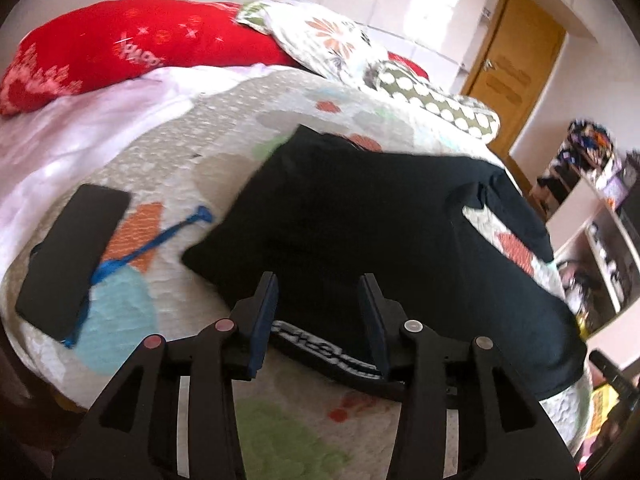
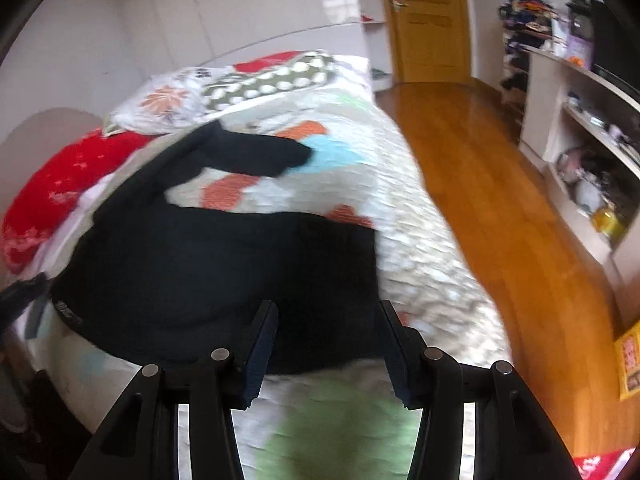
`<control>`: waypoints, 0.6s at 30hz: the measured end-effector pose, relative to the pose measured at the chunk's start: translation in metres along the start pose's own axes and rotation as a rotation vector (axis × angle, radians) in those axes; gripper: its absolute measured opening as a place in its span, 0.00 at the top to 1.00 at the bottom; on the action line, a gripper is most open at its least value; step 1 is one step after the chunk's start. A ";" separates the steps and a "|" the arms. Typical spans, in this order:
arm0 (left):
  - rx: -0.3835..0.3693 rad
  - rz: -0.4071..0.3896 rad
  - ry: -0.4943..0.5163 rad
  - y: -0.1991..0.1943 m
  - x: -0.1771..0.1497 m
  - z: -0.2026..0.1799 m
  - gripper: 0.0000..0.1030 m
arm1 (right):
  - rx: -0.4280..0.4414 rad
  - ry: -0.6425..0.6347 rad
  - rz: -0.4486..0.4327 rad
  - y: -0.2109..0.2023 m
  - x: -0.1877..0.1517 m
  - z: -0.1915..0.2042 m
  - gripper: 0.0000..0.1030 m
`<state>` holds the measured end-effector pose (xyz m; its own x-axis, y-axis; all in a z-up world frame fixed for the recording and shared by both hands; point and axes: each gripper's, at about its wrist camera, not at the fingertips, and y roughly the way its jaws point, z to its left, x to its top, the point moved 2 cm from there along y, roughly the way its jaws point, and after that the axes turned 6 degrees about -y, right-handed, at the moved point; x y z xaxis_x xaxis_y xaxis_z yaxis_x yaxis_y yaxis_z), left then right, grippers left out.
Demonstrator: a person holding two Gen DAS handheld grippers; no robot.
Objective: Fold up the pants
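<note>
Black pants (image 1: 352, 220) lie spread on a patterned quilt (image 1: 192, 152) on the bed, legs splayed apart. The printed waistband (image 1: 320, 346) is at the near edge in the left wrist view. My left gripper (image 1: 322, 284) is open and empty, just above the waistband end. In the right wrist view the pants (image 2: 208, 256) fill the middle, one leg (image 2: 256, 152) reaching toward the pillows. My right gripper (image 2: 326, 312) is open and empty, hovering over the near edge of the pants.
A black phone (image 1: 72, 256) and a blue cord (image 1: 160, 240) lie on the quilt at left. Red pillow (image 1: 120, 44) and floral pillows (image 1: 320, 40) sit at the bed head. Wooden floor (image 2: 500, 200), shelves (image 2: 580, 128) and a door (image 2: 428, 20) are to the right.
</note>
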<state>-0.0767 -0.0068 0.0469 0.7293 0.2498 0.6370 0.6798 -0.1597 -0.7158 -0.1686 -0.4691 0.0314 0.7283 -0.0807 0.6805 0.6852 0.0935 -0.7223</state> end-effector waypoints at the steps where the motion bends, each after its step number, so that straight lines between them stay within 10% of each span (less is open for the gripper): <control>1: -0.002 0.007 0.014 0.004 -0.002 -0.005 0.60 | 0.014 -0.019 0.006 0.007 0.002 0.008 0.53; 11: 0.034 0.072 0.136 0.050 -0.021 -0.026 0.42 | 0.112 -0.022 0.091 0.058 0.014 0.037 0.50; 18: -0.002 0.047 0.036 0.051 0.027 -0.007 0.42 | 0.135 -0.073 0.006 0.071 0.089 0.047 0.49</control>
<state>-0.0221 -0.0147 0.0296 0.7625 0.2078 0.6127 0.6451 -0.1726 -0.7443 -0.0549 -0.4234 0.0462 0.7267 -0.0076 0.6869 0.6703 0.2271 -0.7065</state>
